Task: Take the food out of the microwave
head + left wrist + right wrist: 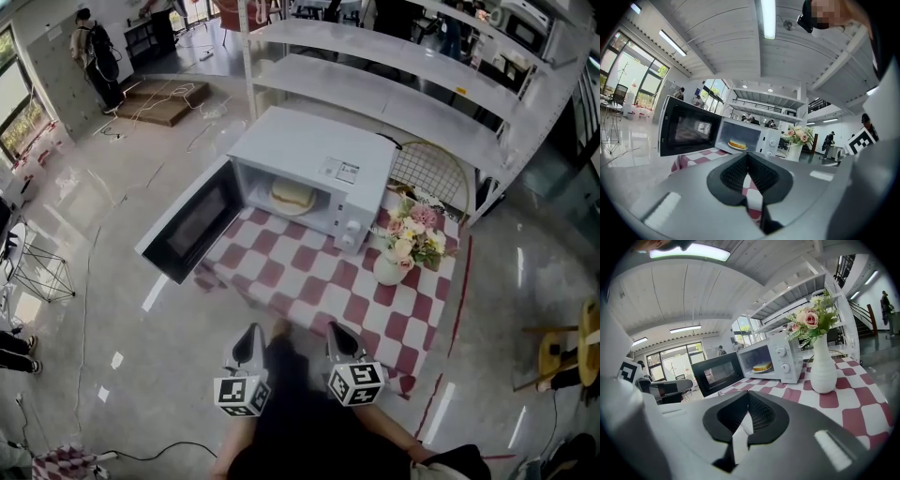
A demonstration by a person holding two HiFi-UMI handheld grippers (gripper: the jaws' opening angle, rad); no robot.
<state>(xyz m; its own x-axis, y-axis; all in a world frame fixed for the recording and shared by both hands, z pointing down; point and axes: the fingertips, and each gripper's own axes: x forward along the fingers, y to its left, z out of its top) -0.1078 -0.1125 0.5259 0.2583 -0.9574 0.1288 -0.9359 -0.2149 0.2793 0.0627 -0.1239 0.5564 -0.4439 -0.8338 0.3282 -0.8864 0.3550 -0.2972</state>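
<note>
A white microwave [314,159] stands on a table with a red-and-white checked cloth [309,281]. Its door [187,228] hangs wide open to the left. Inside lies the food [292,195], a yellowish round loaf on a plate, also seen as the food [737,144] and the food [761,367]. Both grippers hover near the table's front edge, well short of the microwave. My left gripper [251,333] is shut and empty, its pads [736,173] meeting. My right gripper [336,330] is likewise shut with nothing in it, pads [761,416] touching at the tips.
A white vase of pink flowers [403,246] stands on the table right of the microwave [774,359], close to its control knobs. White shelving [412,103] and a wire chair [433,173] are behind. A yellow stool [572,352] is at the right, a wire frame [37,272] at the left.
</note>
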